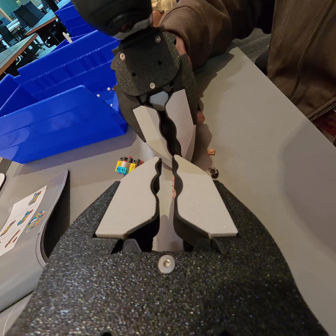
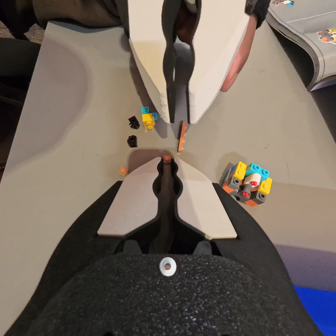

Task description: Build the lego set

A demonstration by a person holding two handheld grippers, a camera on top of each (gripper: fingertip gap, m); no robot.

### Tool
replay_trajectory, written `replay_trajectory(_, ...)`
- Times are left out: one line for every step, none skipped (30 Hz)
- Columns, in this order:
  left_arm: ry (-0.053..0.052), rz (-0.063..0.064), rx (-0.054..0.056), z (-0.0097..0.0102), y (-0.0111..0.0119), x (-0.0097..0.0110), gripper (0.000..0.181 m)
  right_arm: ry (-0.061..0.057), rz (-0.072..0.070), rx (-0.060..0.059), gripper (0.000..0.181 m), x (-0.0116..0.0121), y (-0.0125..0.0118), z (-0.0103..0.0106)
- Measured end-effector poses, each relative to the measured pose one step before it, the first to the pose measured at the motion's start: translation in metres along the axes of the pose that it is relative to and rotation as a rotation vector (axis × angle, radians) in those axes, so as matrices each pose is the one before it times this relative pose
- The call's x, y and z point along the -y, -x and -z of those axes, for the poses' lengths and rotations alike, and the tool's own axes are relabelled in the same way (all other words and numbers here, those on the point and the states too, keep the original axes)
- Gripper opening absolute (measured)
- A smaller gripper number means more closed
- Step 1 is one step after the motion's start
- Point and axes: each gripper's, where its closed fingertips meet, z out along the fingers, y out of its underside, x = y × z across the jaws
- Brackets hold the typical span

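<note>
Orange plate (image 2: 182, 136) pinched in your left hand-held gripper (image 2: 180, 121).
Right hand-held gripper (image 2: 167, 160) grips small orange stud piece (image 2: 166, 158) above worktop (image 2: 254, 127).

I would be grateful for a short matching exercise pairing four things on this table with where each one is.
Things:
1. small orange stud piece
2. long orange plate
3. multicoloured build
4. blue bins

Places:
A. held edge-up by the left gripper
B. beyond the build, at the table's edge
C. pinched at the tips of the right gripper
D. standing free on the table

Pairs: 1-C, 2-A, 3-D, 4-B
</note>
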Motion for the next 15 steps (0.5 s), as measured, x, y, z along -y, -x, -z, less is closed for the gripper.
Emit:
replay_trajectory(0.0065, -0.0117, -0.0018, -0.00050, -0.00115, -0.00090, 0.011, -0.0017, -0.0023, 0.0034, 0.008, -0.00019, 0.00016, 0.00043)
replay_trajectory(0.0080, -0.0149, -0.0032, -0.00067, -0.00162, -0.00098, 0.011, -0.0031, -0.0071, 0.0085, 0.008, 0.00000, 0.00032, 0.00062)
replay_trajectory(0.0099, -0.0142, -0.0049, -0.00088, -0.00176, -0.00127, 0.011, -0.0063, -0.0101, 0.0110, 0.008, 0.00043, 0.00048, 0.00085)
replay_trajectory(0.0117, -0.0150, -0.0027, -0.00110, -0.00156, -0.00145, 0.011, -0.0128, -0.0120, 0.0111, 0.008, 0.00139, 0.00012, 0.00135)
replay_trajectory(0.0096, -0.0185, 0.0009, -0.00106, -0.00121, -0.00108, 0.012, -0.0168, -0.0149, 0.0116, 0.008, 0.00172, -0.00010, 0.00169)
replay_trajectory(0.0039, -0.0206, 0.0024, -0.00097, -0.00124, -0.00028, 0.013, -0.0180, -0.0183, 0.0134, 0.008, 0.00194, 0.00000, 0.00187)
replay_trajectory(-0.0002, -0.0213, 0.0028, -0.00081, -0.00117, 0.00056, 0.013, -0.0198, -0.0222, 0.0170, 0.008, 0.00239, 0.00049, 0.00189)
replay_trajectory(-0.0014, -0.0214, 0.0046, -0.00077, -0.00095, 0.00086, 0.014, -0.0229, -0.0244, 0.0210, 0.008, 0.00290, 0.00116, 0.00182)
replay_trajectory(-0.0002, -0.0225, 0.0055, -0.00078, -0.00072, 0.00070, 0.014, -0.0236, -0.0231, 0.0220, 0.008, 0.00321, 0.00167, 0.00167)
replay_trajectory(-0.0003, -0.0228, 0.0060, -0.00081, -0.00065, 0.00056, 0.015, -0.0207, -0.0194, 0.0201, 0.008, 0.00286, 0.00182, 0.00106)
replay_trajectory(-0.0004, -0.0214, 0.0041, -0.00073, -0.00094, 0.00043, 0.015, -0.0157, -0.0137, 0.0162, 0.008, 0.00225, 0.00163, 0.00072)
replay_trajectory(-0.0022, -0.0169, 0.0015, -0.00046, -0.00097, 0.00076, 0.016, -0.0106, -0.0084, 0.0117, 0.008, 0.00153, 0.00142, 0.00040)
replay_trajectory(-0.0076, -0.0108, 0.0014, -0.00016, -0.00069, 0.00154, 0.016, -0.0086, -0.0063, 0.0096, 0.008, 0.00118, 0.00109, 0.00030)
replay_trajectory(-0.0075, -0.0091, 0.0058, 0.00009, 0.00025, 0.00149, 0.016, -0.0086, -0.0077, 0.0101, 0.008, 0.00113, 0.00110, 0.00028)
replay_trajectory(-0.0031, -0.0099, 0.0040, 0.00005, 0.00016, 0.00082, 0.016, -0.0113, -0.0102, 0.0125, 0.008, 0.00163, 0.00139, 0.00038)
